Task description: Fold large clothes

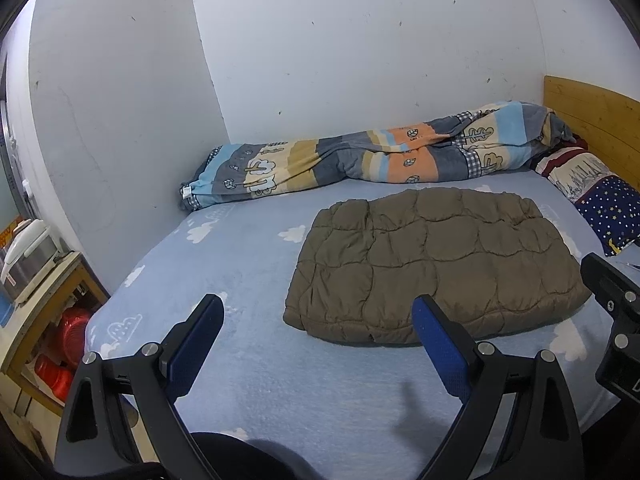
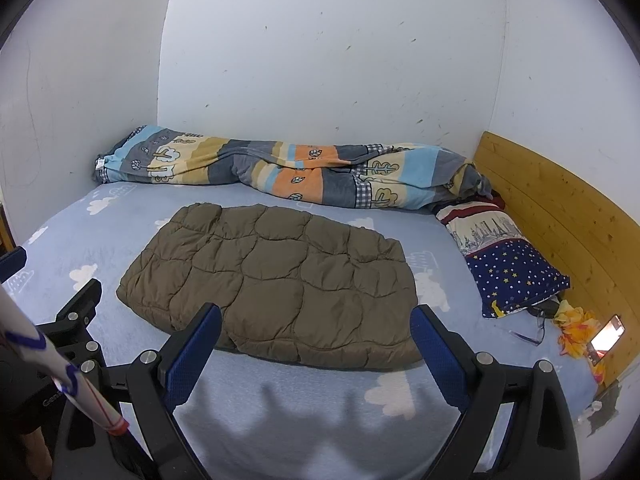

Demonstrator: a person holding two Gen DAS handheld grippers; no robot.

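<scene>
Here, in the left wrist view, the brown quilted jacket [image 1: 436, 264] lies flat on the blue bed sheet [image 1: 248, 248], folded into a compact rectangle, right of centre. Judged by its puffed panels, the garment is light, soft and compressible, with a slick shell that may slide between pads; it will sag wherever it is unsupported. The best hold is probably a stitched edge or corner on the near side, where the layers bunch thick. The left gripper [image 1: 318, 346] is released, its jaws spread wide, holding nothing and hovering above the sheet, just short of the jacket's near edge. Part of the right gripper shows at the right border.

In the right wrist view, the jacket [image 2: 276, 280] sits mid-bed, well apart from the patterned duvet [image 2: 288, 172] along the wall and the starred pillow [image 2: 516, 276]. The right gripper [image 2: 318, 346] is likewise released, jaws wide, empty, framing the jacket's near edge without visible contact.
</scene>
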